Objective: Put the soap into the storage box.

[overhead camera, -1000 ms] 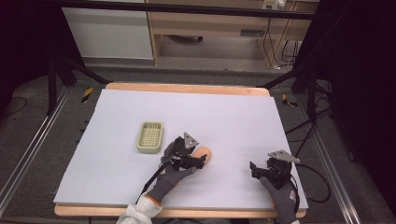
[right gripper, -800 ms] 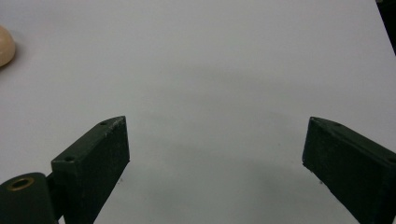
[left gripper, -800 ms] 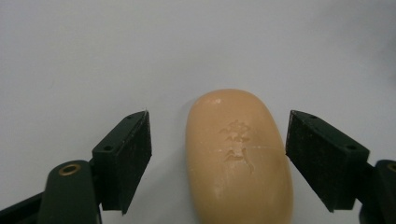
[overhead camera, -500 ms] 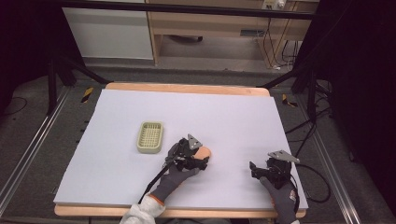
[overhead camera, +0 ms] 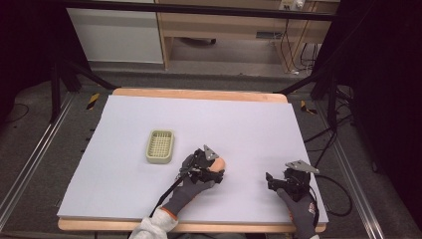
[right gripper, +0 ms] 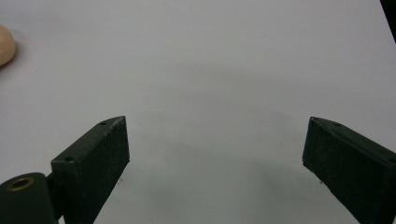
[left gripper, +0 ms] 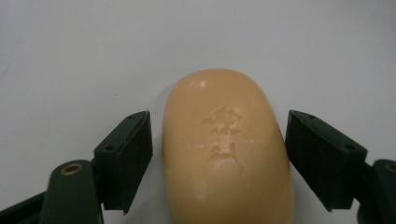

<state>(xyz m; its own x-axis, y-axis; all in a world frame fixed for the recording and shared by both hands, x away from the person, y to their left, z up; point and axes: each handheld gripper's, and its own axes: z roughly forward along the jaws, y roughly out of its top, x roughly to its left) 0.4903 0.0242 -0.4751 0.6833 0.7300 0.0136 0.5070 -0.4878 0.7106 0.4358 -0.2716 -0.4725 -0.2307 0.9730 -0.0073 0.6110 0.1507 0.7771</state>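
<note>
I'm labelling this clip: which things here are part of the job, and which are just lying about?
In the job, likely:
soap bar, between the open jaws of the left gripper
green slotted tray

Idle:
right gripper, open over bare table sheet

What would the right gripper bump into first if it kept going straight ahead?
Probably nothing: ahead of the right gripper lies bare mat. The soap sits off to the side, though depth is unclear.

soap bar (left gripper: 227, 149) – near end cut off, stamped marks unreadable
</note>
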